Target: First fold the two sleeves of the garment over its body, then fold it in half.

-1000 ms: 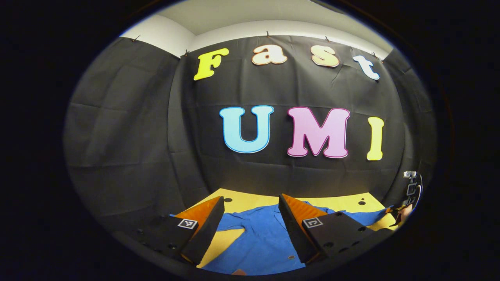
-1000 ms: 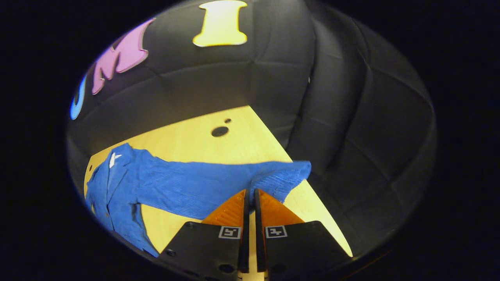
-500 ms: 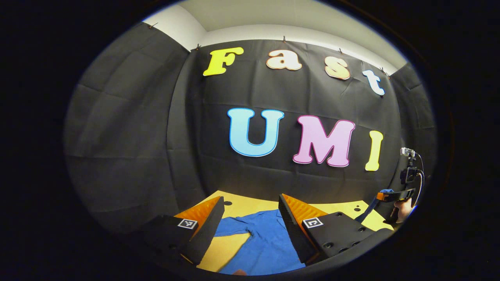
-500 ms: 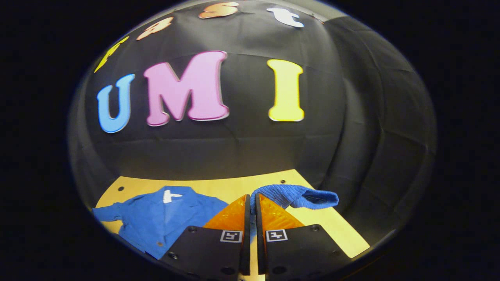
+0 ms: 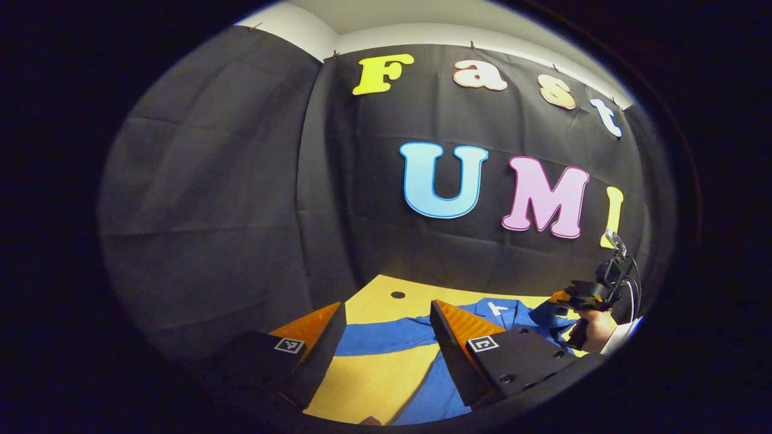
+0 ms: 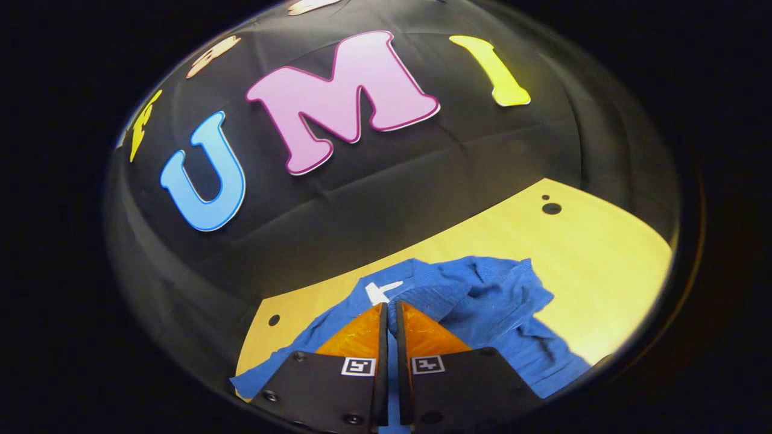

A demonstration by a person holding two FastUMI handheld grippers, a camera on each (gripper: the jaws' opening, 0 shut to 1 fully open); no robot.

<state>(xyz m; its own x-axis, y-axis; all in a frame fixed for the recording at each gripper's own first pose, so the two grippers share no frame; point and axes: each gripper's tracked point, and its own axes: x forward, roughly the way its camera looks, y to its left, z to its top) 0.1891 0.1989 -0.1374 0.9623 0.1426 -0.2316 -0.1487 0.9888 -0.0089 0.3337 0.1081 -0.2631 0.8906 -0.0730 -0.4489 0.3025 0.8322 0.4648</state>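
**A:** On the yellow worktop lies the blue garment, spread flat with its collar toward the booth wall. Which step would you say is in hand?

**B:** The first one, I'd judge: the sleeve on the right claw's side. In the right gripper view that sleeve is bunched in folds over the body near the collar, and the right claw has its fingers pressed together on the cloth there.

**A:** And the other sleeve?

**B:** In the left gripper view it stretches straight out across the worktop, away from the body, not yet folded. The left claw hangs above it with its fingers wide apart, holding nothing. Farther off in that view a hand holds the right claw over the garment.

**A:** So what does the next move call for?

**B:** My guess: lay the held sleeve flat on the body and let go, without dragging the garment. Then the left claw needs to drop to the outstretched sleeve's end. The half fold comes after both.
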